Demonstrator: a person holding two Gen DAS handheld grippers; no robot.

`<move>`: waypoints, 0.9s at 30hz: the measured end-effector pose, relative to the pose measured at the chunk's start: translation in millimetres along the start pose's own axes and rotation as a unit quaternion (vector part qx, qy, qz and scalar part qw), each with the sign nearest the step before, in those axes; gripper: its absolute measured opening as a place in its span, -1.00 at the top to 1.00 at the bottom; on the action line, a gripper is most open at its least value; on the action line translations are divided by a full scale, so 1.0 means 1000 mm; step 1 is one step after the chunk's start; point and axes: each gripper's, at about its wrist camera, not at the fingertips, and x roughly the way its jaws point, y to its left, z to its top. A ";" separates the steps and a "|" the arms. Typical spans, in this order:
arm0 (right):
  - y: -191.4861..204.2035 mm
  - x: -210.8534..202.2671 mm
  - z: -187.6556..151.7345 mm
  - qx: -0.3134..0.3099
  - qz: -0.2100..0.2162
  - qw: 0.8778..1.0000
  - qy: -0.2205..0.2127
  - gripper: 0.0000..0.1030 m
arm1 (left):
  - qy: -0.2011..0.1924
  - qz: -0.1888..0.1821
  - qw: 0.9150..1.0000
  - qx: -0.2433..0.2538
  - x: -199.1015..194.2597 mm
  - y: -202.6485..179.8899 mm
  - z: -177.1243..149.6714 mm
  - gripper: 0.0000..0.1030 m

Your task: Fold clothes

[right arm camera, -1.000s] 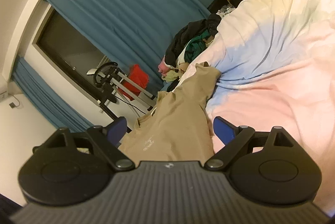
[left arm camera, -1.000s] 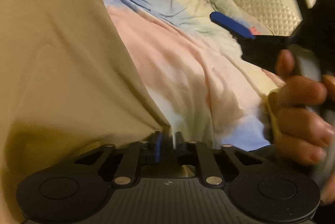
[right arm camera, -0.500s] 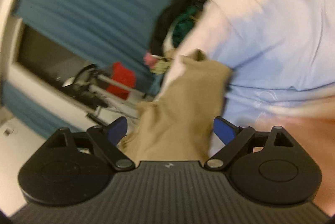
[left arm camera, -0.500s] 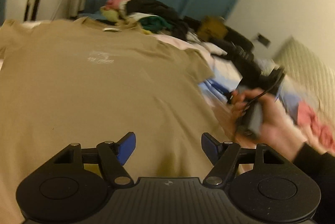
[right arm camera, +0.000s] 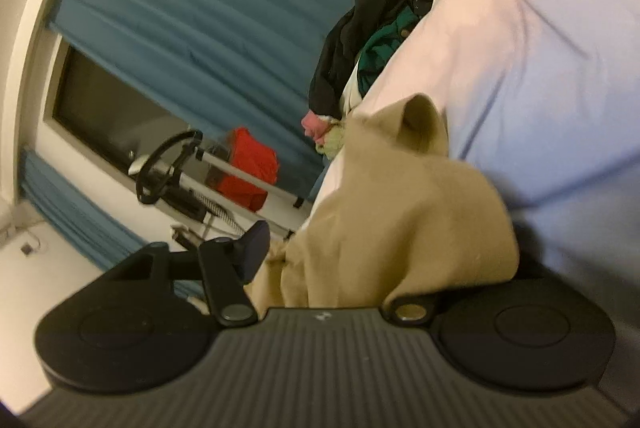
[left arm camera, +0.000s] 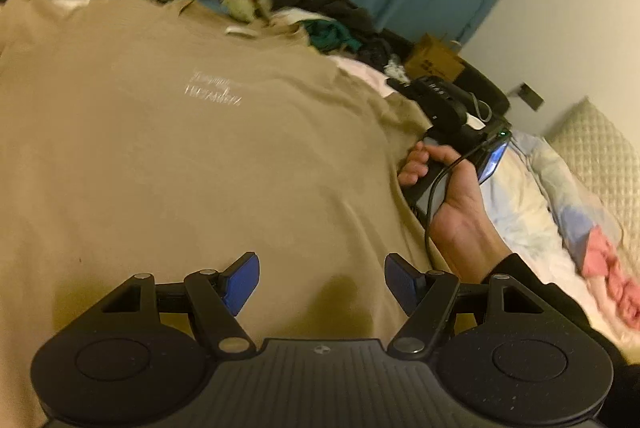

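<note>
The right hand-held gripper (right arm camera: 352, 252) is closing on the tan T-shirt's (left arm camera: 200, 156) sleeve; the left hand-held gripper (left arm camera: 322, 284) hovers wide above it. Next, fold the sleeve inward.

The T-shirt (left arm camera: 180, 156) lies spread on the bed (left arm camera: 516, 212), with the clothes pile (left arm camera: 320, 16) behind it.

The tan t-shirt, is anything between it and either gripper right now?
Nothing visible. The left gripper hangs open directly above the tan t-shirt. The right gripper is closing with the shirt's sleeve bunched between its jaws.
</note>
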 end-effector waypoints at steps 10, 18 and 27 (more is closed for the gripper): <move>0.022 -0.015 0.036 -0.044 -0.077 0.993 -0.074 0.89 | -0.027 0.017 0.999 -0.030 -0.008 0.008 0.024 -0.38; 0.098 -0.030 0.041 -0.177 -0.129 0.972 -0.081 0.89 | -0.058 0.098 0.994 -0.007 -0.058 0.019 0.035 -0.39; 0.236 0.010 -0.066 -0.395 -0.145 0.905 -0.068 0.89 | -0.096 0.121 0.988 -0.025 -0.124 0.051 0.039 -0.43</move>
